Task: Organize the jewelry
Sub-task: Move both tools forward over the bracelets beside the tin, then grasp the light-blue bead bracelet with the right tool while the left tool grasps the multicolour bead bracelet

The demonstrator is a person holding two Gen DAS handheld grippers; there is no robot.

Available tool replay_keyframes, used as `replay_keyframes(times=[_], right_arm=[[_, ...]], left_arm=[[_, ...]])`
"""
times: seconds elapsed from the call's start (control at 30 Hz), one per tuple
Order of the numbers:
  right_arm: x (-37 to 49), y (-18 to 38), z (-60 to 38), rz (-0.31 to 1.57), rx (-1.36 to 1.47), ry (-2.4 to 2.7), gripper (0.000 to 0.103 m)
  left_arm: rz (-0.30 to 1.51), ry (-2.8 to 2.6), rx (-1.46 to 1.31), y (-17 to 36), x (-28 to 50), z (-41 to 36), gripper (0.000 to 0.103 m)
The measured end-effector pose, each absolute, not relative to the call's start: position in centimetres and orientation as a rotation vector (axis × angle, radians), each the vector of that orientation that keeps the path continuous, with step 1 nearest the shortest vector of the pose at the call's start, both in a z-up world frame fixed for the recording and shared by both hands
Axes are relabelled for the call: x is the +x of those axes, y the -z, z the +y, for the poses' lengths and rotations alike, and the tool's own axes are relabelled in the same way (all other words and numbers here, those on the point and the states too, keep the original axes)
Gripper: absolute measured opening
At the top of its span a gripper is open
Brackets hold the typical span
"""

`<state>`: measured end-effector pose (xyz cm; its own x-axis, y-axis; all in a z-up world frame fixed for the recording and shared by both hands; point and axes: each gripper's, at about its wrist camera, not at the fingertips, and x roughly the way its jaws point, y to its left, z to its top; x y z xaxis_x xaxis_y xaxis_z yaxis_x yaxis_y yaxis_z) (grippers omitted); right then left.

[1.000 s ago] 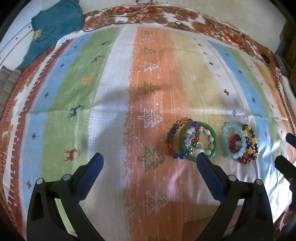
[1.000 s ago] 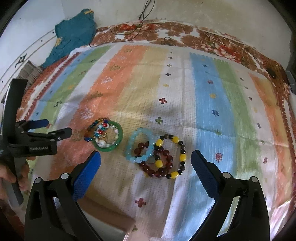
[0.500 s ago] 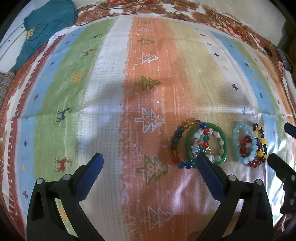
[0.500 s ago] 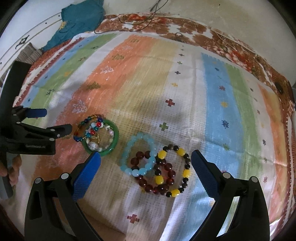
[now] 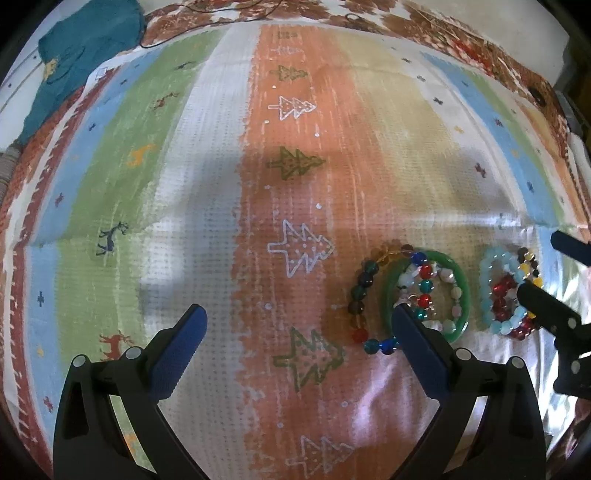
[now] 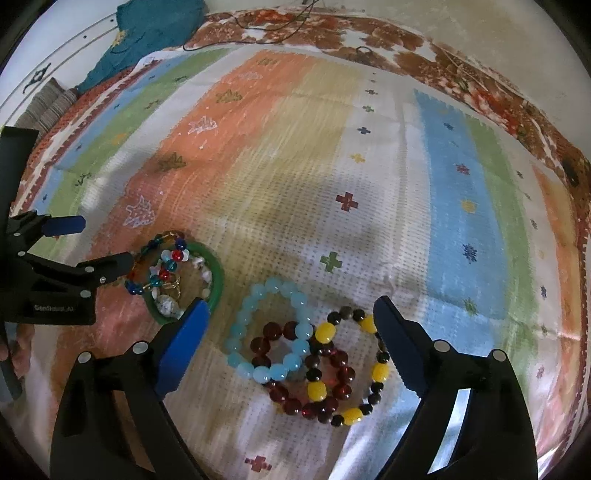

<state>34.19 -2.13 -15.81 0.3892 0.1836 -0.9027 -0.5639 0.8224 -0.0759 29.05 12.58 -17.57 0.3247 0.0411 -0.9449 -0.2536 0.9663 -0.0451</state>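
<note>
Left view: left tool right finger covers lower edge of green bangle and part of mixed beads; right tool cut by right edge, its finger hiding part of yellow-black bracelet

Right view: right tool left finger hides bangle's near rim, right finger overlaps yellow-black bracelet's edge; left tool cut by left edge, tip over mixed beads; hand mostly out of frame; teal cloth cut at top; small charms inside bangle too small to tell
</note>
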Motion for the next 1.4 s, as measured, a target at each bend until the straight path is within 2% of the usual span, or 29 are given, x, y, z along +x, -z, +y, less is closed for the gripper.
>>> replay_keyframes(times=[0.07, 0.1, 0.2, 0.4, 0.47, 0.6, 0.63, 0.83, 0.9, 1.0, 1.07, 1.1, 1.17, 1.23, 1.4], right_arm=[[34.5, 16.1, -2.1, 1.080, -0.404, -0.492, 0.078], [34.8, 16.4, -2.0, 1.084, -0.401, -0.489, 0.067], [35.6, 17.2, -1.8, 1.119, -0.392, -0.500, 0.066], [36.1, 18.4, -1.6, 1.148, -0.394, -0.500, 0.053], [36.2, 18.6, -1.7, 1.155, -0.377, -0.506, 0.052], [36.3, 18.5, -1.9, 1.175, -0.357, -0.537, 0.034], [36.2, 18.5, -1.9, 1.176, -0.367, -0.531, 0.026], [36.4, 19.1, -2.5, 1.185, -0.373, -0.513, 0.015], [36.4, 19.1, -2.5, 1.185, -0.373, -0.512, 0.014], [36.4, 19.0, -2.5, 1.173, -0.380, -0.517, 0.012], [36.3, 18.8, -2.5, 1.164, -0.378, -0.519, 0.012], [36.2, 18.7, -2.5, 1.161, -0.378, -0.518, 0.012], [36.1, 18.5, -2.5, 1.158, -0.375, -0.518, 0.012], [36.1, 18.3, -2.4, 1.151, -0.370, -0.515, 0.012], [35.5, 17.6, -2.5, 1.142, -0.374, -0.520, 0.012]], left_arm=[[1.235, -0.201, -0.170, 17.9, 29.3, 12.5, 0.095], [1.240, -0.202, -0.169, 18.2, 29.3, 12.6, 0.094], [1.259, -0.197, -0.179, 18.9, 29.3, 12.6, 0.092], [1.260, -0.207, -0.106, 19.4, 29.3, 12.1, 0.089], [1.259, -0.210, -0.104, 19.5, 29.2, 12.0, 0.089], [1.258, -0.208, -0.090, 19.5, 29.3, 11.9, 0.085], [1.259, -0.208, -0.093, 19.4, 29.2, 12.0, 0.084], [1.254, -0.214, -0.093, 19.5, 29.0, 11.9, 0.081], [1.248, -0.208, -0.079, 19.6, 29.2, 11.8, 0.076], [1.232, -0.211, -0.035, 19.4, 29.4, 11.3, 0.059], [1.224, -0.205, -0.009, 19.3, 29.5, 10.6, 0.042], [1.223, -0.198, -0.001, 19.3, 29.5, 10.3, 0.038], [1.223, -0.190, 0.012, 19.3, 29.5, 9.8, 0.016], [1.228, -0.189, 0.026, 19.4, 29.4, 9.6, 0.009], [1.229, -0.197, 0.019, 18.9, 29.1, 9.9, 0.009]])
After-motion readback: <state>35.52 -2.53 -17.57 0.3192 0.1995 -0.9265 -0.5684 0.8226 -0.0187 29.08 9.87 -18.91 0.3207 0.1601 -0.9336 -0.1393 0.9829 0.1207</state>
